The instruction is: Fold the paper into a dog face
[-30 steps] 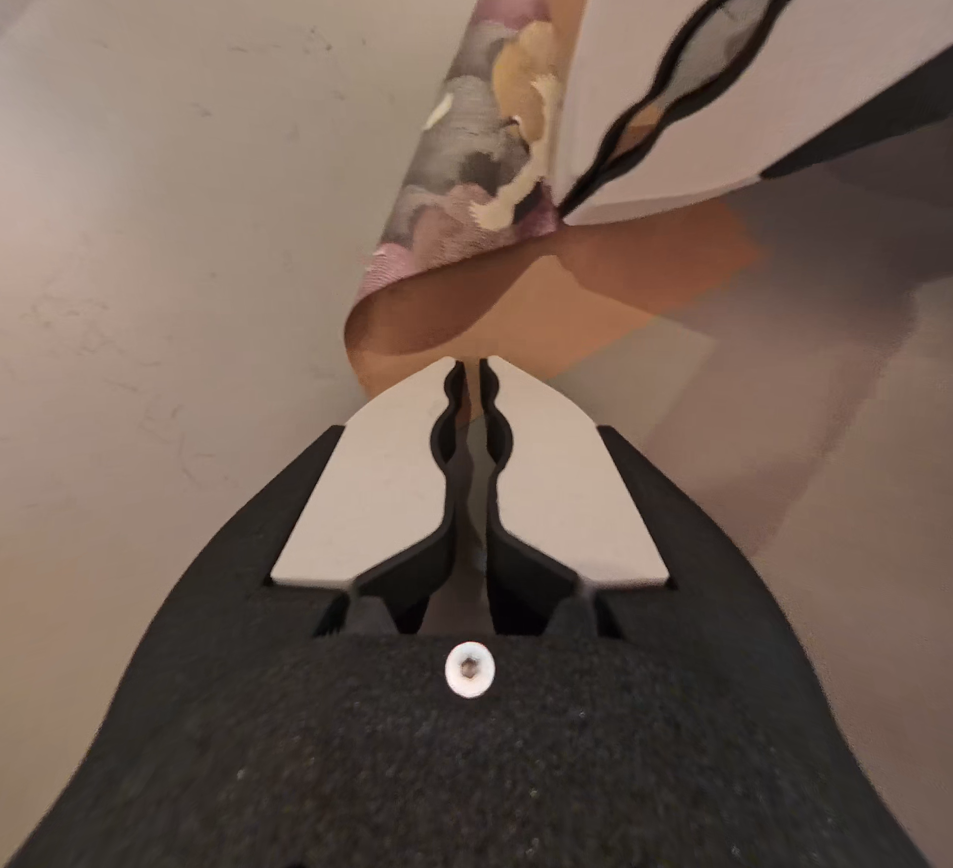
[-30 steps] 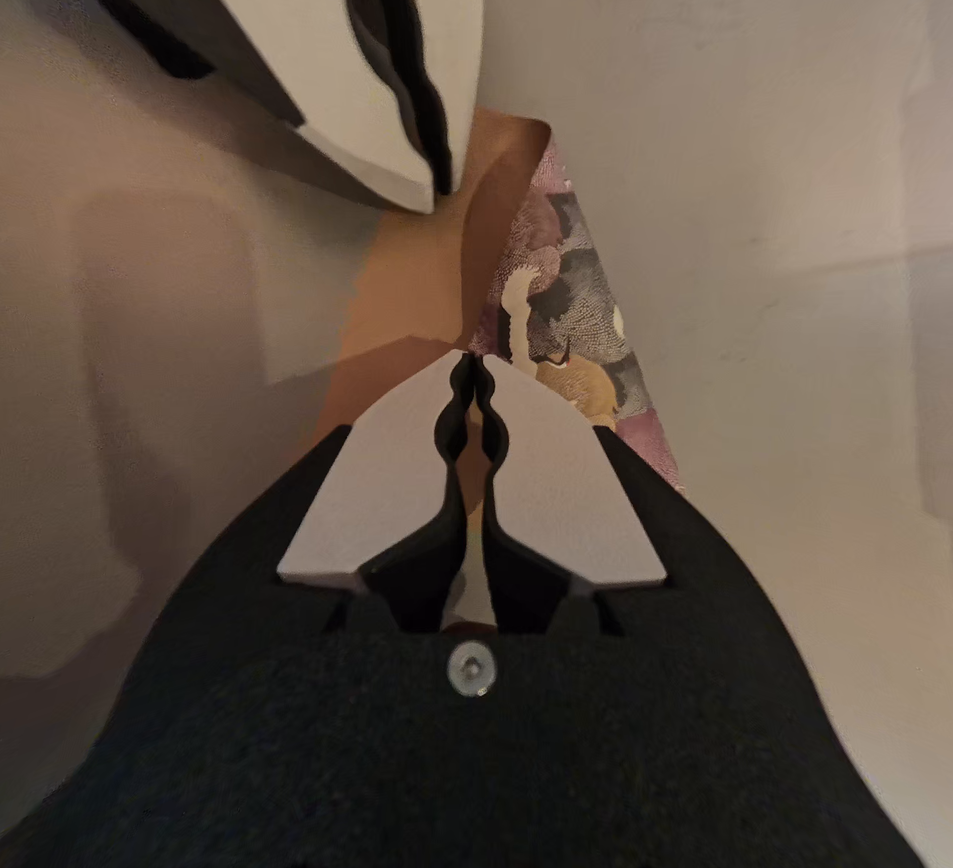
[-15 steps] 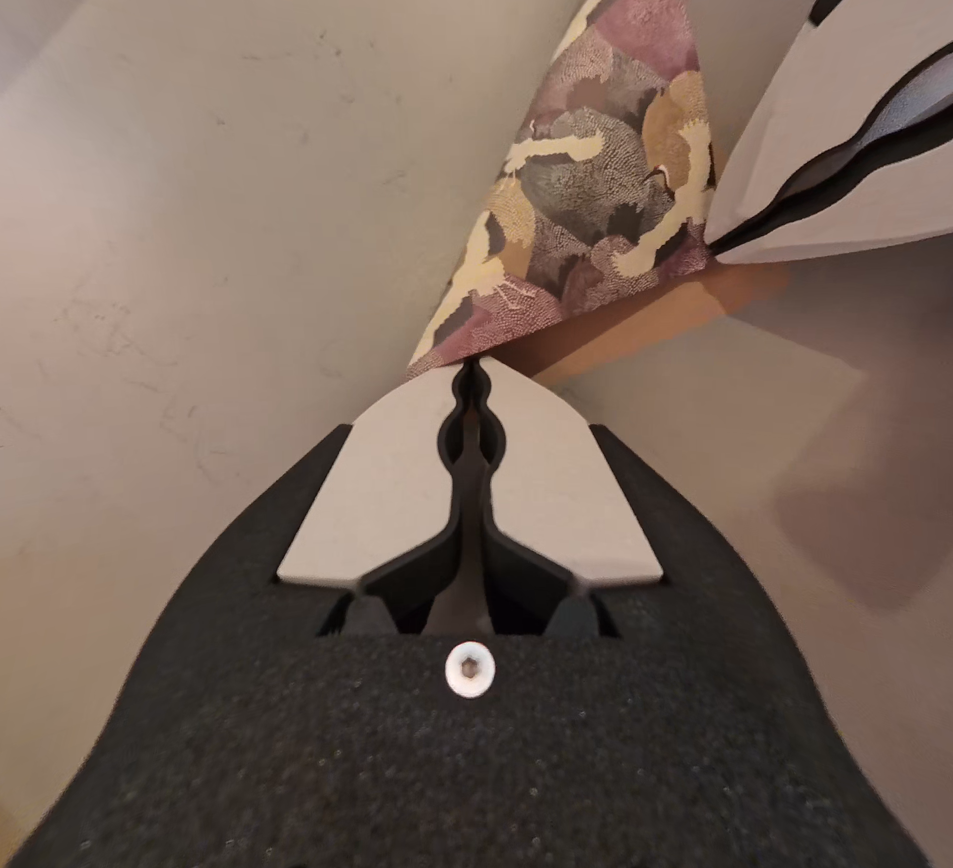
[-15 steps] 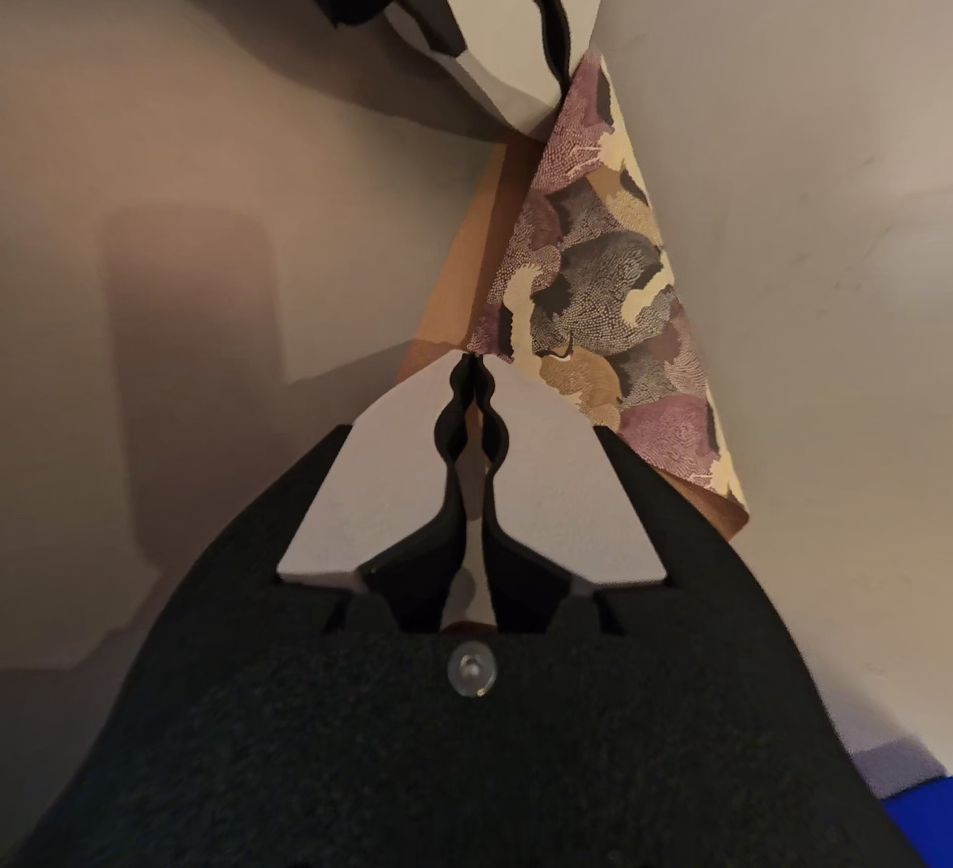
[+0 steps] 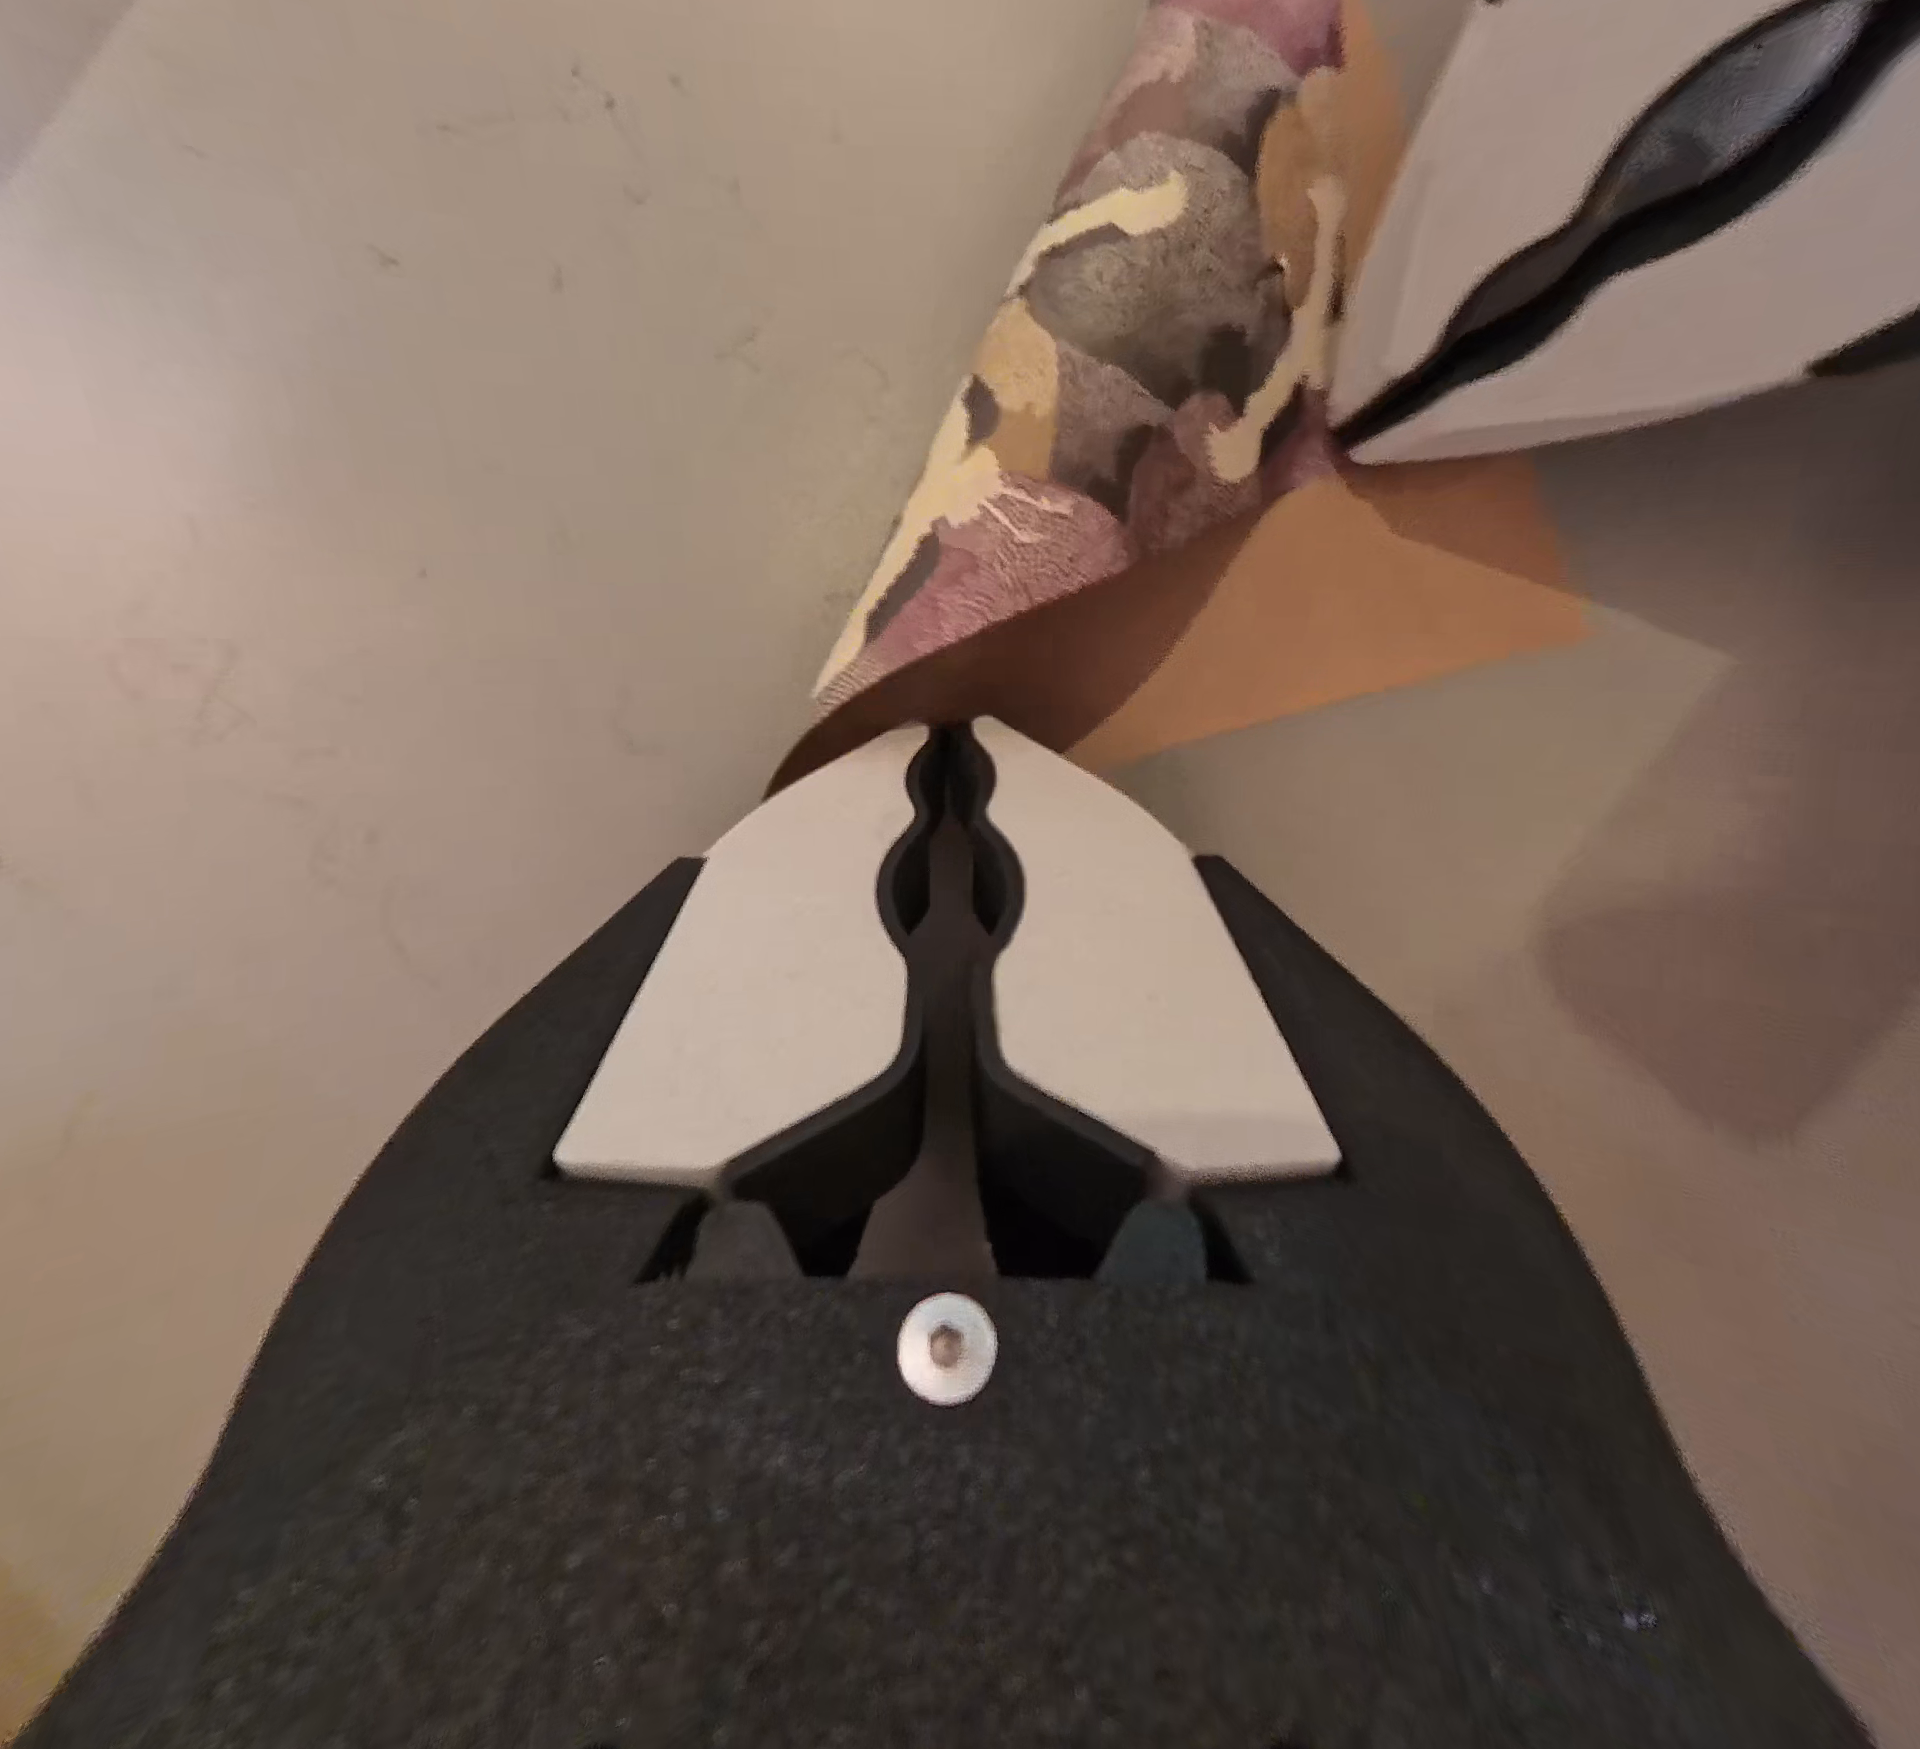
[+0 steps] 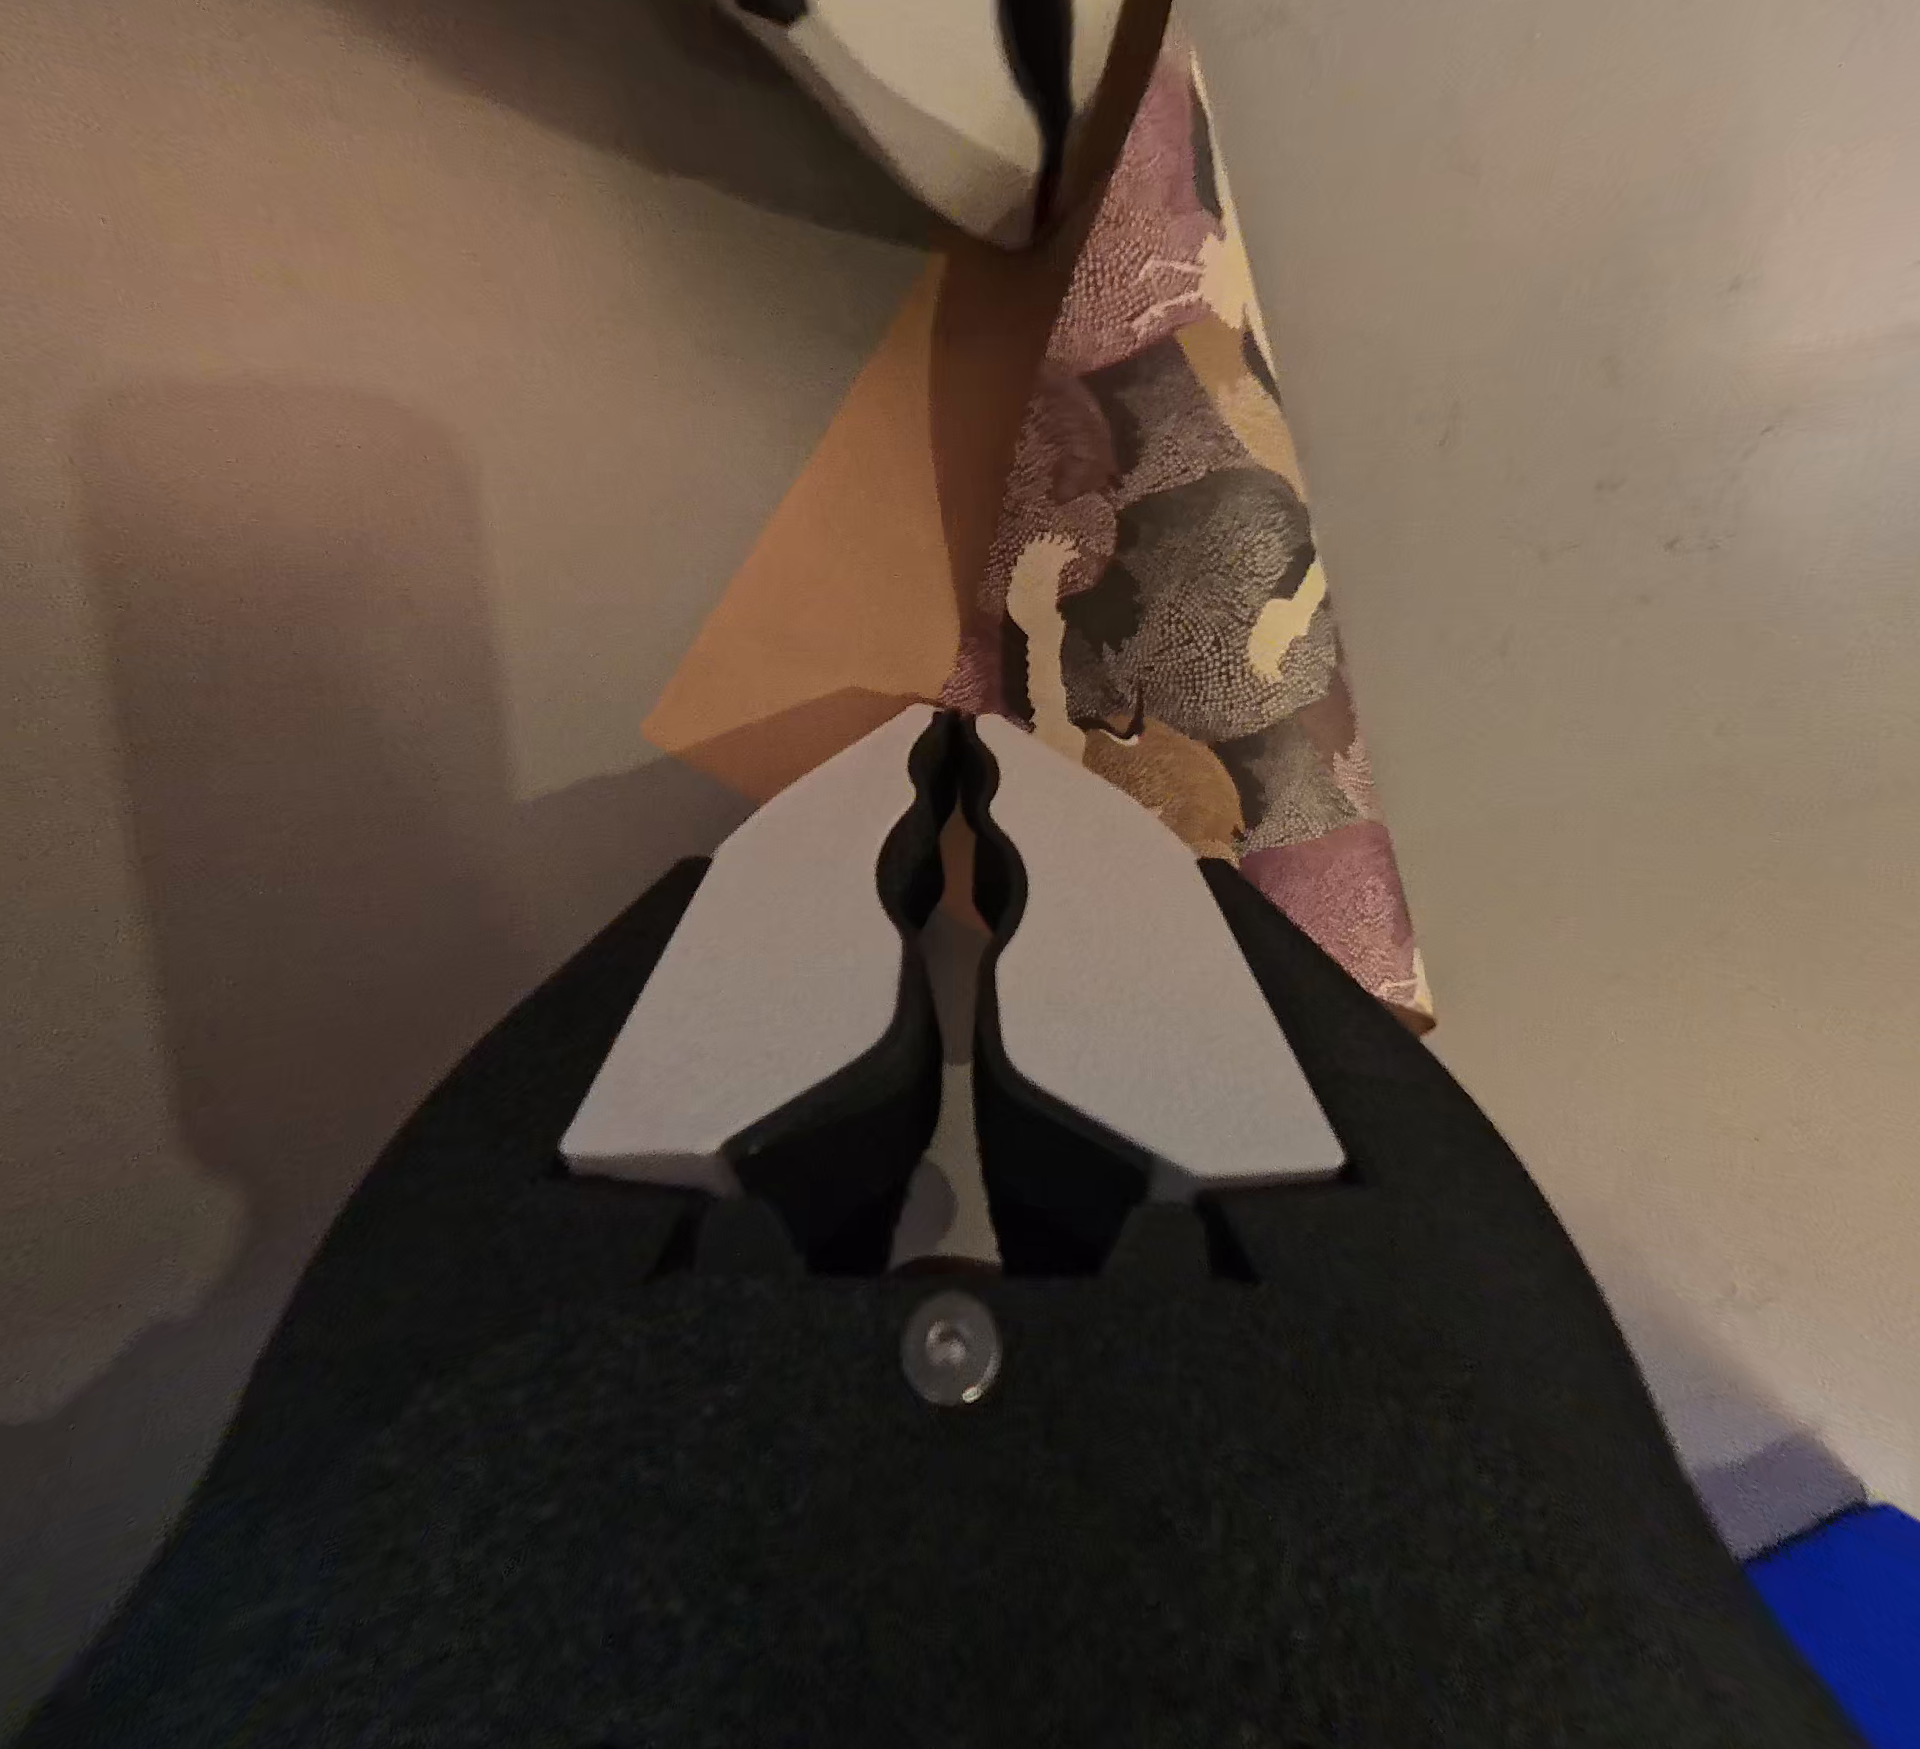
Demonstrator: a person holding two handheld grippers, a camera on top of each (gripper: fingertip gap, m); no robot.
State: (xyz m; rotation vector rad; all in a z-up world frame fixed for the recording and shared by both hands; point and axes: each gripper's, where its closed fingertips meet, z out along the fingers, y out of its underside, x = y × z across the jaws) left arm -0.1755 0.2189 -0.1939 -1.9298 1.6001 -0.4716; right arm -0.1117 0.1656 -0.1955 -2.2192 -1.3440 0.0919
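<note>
A pale, scuffed counter [image 5: 436,369] lies under the patterned origami paper [image 5: 1143,328], raised between 2 tongs. The left tongs [image 5: 951,738] are clamped on 1 corner, the right tongs [image 6: 954,720] on another. Light, limp and easily creased, it is probably best held at the corners.

Your left wrist view looks forward along the left gripper [image 5: 951,738], angled down and very close to the partly folded sheet of patterned purple-and-tan paper [image 5: 1132,369]. Your right wrist view looks along the right gripper [image 6: 956,723] at the same paper [image 6: 1174,577] from its opposite side. Both views share the paper, the pale beige tabletop [image 5: 416,349] under it, and the opposing gripper beyond it.
</note>
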